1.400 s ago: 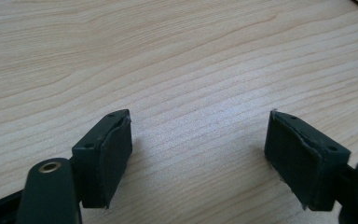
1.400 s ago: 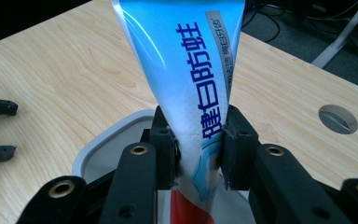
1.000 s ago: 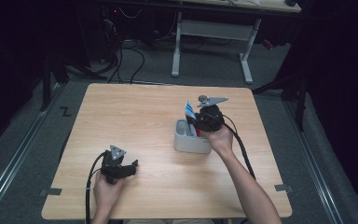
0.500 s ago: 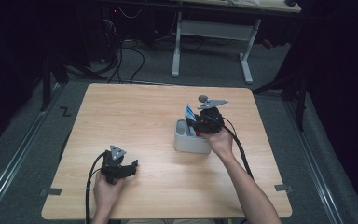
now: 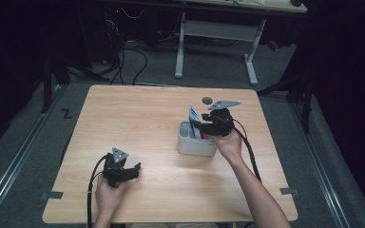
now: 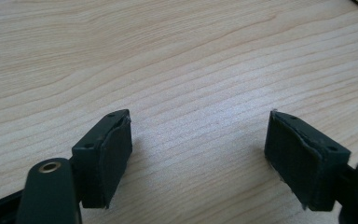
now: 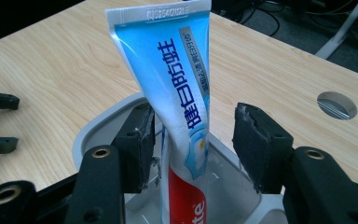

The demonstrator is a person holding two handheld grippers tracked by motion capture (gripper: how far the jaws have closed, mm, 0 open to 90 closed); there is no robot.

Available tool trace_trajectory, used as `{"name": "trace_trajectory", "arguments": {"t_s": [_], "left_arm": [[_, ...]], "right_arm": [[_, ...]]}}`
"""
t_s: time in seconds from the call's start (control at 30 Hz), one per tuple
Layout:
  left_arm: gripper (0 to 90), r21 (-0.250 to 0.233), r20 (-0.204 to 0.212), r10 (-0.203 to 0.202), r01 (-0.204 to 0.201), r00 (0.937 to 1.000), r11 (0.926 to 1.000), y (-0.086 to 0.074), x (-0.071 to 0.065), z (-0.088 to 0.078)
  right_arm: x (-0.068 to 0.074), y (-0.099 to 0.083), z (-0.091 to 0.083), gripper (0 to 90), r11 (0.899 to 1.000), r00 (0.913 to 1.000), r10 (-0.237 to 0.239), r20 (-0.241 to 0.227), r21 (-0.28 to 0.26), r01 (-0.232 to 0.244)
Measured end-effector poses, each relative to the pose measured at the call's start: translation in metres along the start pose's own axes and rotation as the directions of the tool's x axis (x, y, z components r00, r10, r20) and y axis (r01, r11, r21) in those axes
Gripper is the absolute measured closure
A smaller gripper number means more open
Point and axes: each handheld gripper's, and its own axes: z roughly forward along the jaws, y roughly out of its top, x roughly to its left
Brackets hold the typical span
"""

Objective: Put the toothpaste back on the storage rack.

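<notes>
A blue, white and red toothpaste tube (image 7: 177,93) stands upright, crimped end up, in a white holder (image 7: 98,130) right of the table's middle (image 5: 195,145). My right gripper (image 7: 193,140) hovers at the holder's rim with the tube (image 5: 194,121) between its jaws. Those jaws have just been opening: the right pad (image 7: 256,144) stands clear of the tube and the left pad (image 7: 137,144) sits right beside it. My left gripper (image 5: 134,170) rests low over the bare wood near the front left, open with nothing between its pads (image 6: 198,154).
A round cable hole (image 5: 207,100) lies in the wooden table (image 5: 138,118) just behind the holder. Beyond the table's far edge stand a white desk frame (image 5: 249,61) and loose cables on the floor.
The right gripper's jaws have spread apart around the tube, which stays standing in the holder. Both hands have kept their places.
</notes>
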Motion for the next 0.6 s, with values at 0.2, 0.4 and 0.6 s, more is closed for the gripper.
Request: {"name": "trace_trajectory", "arguments": {"t_s": [0.2,0.4,0.6], "left_arm": [[23.4,-0.001,-0.001,0.0,0.0,1.0,1.0,0.0,0.0,0.0],[23.4,0.0,0.0,0.001,-0.001,1.0,1.0,0.0,0.0,0.0],[23.4,0.0,0.0,0.0,0.0,1.0,1.0,0.0,0.0,0.0]], "right_arm": [[0.0,0.0,-0.003,50.1,1.0,1.0,-0.006,-0.002,-0.004,0.006],[0.0,0.0,-0.007,50.0,1.0,1.0,-0.005,-0.005,-0.015,0.005],[-0.001,0.001,-0.012,49.7,0.999,0.9999,-0.008,-0.006,-0.031,0.008]]}}
